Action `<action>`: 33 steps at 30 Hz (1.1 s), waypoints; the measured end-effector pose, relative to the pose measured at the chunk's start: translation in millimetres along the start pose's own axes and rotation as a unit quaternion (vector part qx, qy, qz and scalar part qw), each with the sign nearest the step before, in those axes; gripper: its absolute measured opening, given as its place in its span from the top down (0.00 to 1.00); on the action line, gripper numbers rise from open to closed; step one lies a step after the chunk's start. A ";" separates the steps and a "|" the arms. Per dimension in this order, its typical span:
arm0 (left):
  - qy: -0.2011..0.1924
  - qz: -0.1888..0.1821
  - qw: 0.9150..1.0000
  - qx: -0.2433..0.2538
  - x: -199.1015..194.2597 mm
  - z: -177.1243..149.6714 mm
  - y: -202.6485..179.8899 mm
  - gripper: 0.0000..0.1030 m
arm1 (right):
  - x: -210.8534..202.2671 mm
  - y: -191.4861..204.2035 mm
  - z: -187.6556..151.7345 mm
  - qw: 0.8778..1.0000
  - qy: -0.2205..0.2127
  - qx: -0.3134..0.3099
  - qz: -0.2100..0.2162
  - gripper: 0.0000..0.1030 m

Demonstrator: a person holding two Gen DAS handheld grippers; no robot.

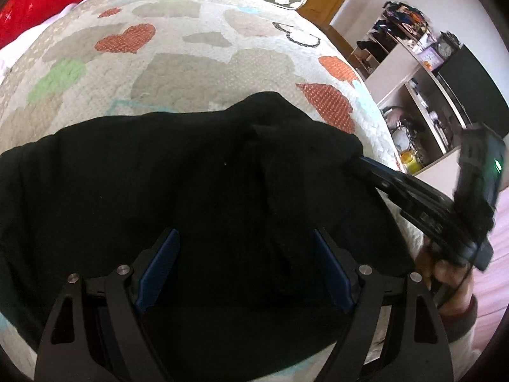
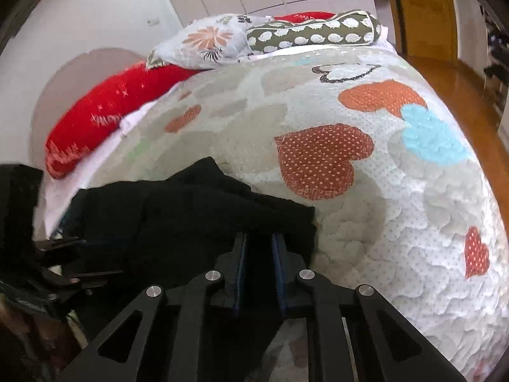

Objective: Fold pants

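The black pants (image 1: 191,184) lie bunched on the near part of a heart-patterned quilt (image 1: 178,63). My left gripper (image 1: 245,238) is open, its blue-padded fingers wide apart right over the dark cloth, holding nothing. My right gripper (image 2: 259,242) is shut on the right edge of the pants (image 2: 197,210), with black cloth pinched between its narrow blue pads. In the left wrist view the right gripper (image 1: 359,159) reaches in from the right and its tips are hidden in the fabric. The left gripper's body shows dark at the left edge of the right wrist view.
Pillows lie at the head of the bed: a red one (image 2: 105,114), a floral one (image 2: 203,41) and an olive one with white spots (image 2: 311,33). Shelves with clutter (image 1: 413,95) stand right of the bed. A wooden door (image 2: 423,9) and wooden floor (image 2: 461,92) lie beyond.
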State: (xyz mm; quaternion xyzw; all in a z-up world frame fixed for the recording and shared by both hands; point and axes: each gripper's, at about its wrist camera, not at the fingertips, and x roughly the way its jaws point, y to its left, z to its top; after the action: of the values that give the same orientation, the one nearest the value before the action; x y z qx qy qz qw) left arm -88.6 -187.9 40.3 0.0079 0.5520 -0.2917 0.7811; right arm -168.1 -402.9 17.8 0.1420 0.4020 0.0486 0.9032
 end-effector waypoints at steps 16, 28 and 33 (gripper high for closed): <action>-0.022 0.036 0.999 0.001 -8.7 -12.6 -0.7 0.17 | -38.2 60.1 -71.2 0.992 0.033 -0.114 -0.034 0.55; -0.047 0.073 0.996 -0.015 -49.3 -31.3 12.8 0.17 | -9.8 85.7 -2.0 0.993 -0.011 -0.114 -0.011 0.48; -0.065 0.100 0.993 -0.024 -72.9 -39.4 27.1 0.17 | 33.4 85.2 0.9 0.995 0.019 -0.099 -0.016 0.46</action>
State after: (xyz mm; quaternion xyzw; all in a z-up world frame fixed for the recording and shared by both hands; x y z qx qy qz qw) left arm -125.9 -119.7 79.7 0.0248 0.5033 -0.1988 0.8406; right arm -142.7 -314.9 19.8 0.0443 0.4143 0.0761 0.9059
